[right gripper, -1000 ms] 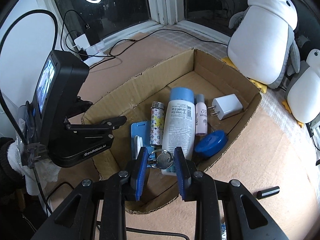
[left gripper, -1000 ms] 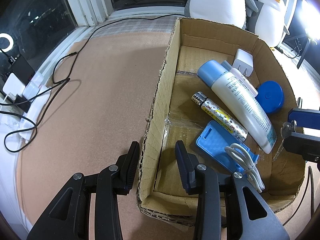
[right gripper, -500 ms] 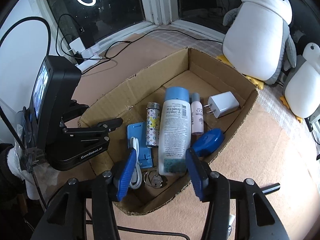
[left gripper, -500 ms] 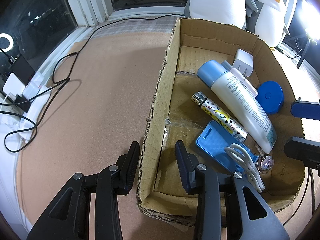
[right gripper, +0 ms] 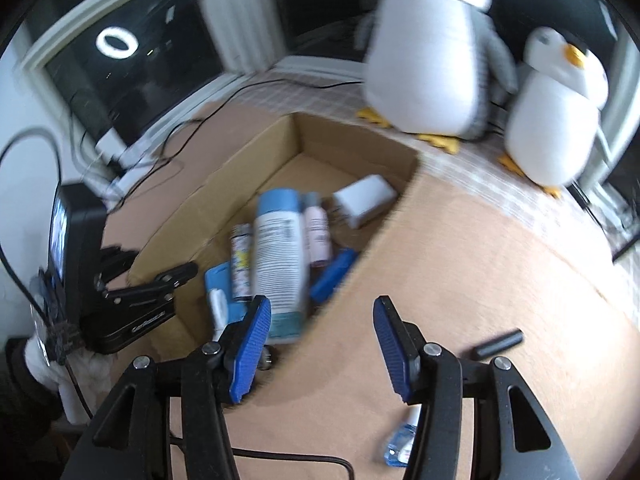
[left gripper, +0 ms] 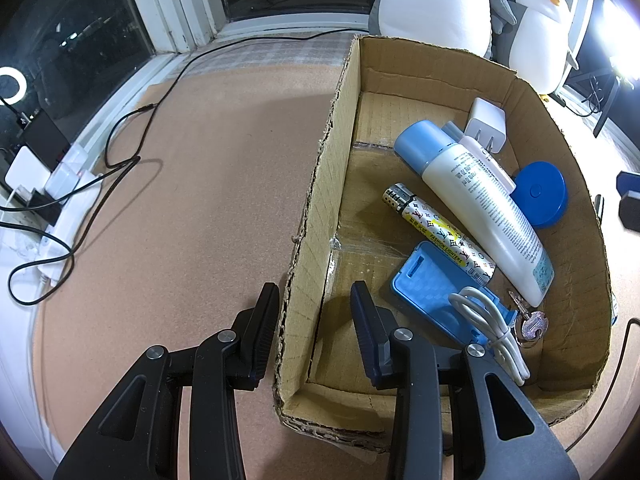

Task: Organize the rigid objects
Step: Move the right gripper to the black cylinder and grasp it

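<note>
A cardboard box (left gripper: 320,160) holds a large white bottle with a blue cap (left gripper: 476,196), a patterned lighter (left gripper: 436,232), a blue case (left gripper: 432,284) with a white cable, a blue round lid (left gripper: 540,196), a white charger (left gripper: 486,124) and a bunch of keys (left gripper: 530,326) in the near right corner. My left gripper (left gripper: 314,312) straddles the box's left wall, closed on it. My right gripper (right gripper: 322,320) is open and empty, blurred, above the tan mat just outside the box's right wall (right gripper: 384,232).
On the mat right of the box lie a black cylinder (right gripper: 498,344) and a small blue-capped bottle (right gripper: 400,444). Two plush penguins (right gripper: 432,60) stand behind the box. Cables and power strips (left gripper: 60,184) run along the window side at the left.
The right gripper opened and let the keys drop into the box's near corner, then drew back out of the box to the right over the mat. The left gripper stayed put.
</note>
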Demonstrator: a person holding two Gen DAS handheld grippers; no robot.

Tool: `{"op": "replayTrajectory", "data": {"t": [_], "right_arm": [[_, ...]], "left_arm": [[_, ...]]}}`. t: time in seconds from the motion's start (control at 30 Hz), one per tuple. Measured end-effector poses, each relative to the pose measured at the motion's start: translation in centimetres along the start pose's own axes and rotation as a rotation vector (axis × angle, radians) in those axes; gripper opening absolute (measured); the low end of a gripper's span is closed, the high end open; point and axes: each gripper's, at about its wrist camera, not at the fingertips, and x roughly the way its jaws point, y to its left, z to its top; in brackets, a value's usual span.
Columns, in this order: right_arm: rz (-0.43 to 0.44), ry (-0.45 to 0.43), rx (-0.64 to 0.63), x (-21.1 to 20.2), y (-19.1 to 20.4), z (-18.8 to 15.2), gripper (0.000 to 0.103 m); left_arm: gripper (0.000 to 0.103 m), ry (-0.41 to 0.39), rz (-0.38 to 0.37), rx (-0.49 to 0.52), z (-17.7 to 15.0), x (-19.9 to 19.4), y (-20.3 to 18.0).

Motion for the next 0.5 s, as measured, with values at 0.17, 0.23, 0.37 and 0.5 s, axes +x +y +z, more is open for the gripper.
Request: {"op": "replayTrajectory", "data": {"t": [0.17,0.23,0.37,0.5], "right_arm": [[-0.036,-0.016,0.135,-1.1,-4.1,-0.3,0.049],[-0.049,-0.022,0.190,-1.4,-5.7,-0.4,0.049],[-0.070,-0.004,0.285,-1.4,-8.7,-0.6,0.049],[-0.079,0.019,0.416,-0.9,-11.8,-1.1,0.049]], "left_arm": [[0.036,0.000,0.001,0.000,0.0,0.0,0.0],[0.036,0.000,0.001,0.000,0.0,0.0,0.0],[0.036,0.000,0.001,0.000,0.0,0.0,0.0],[0.036,0.000,0.000,0.000,0.0,0.0,0.0]]}}
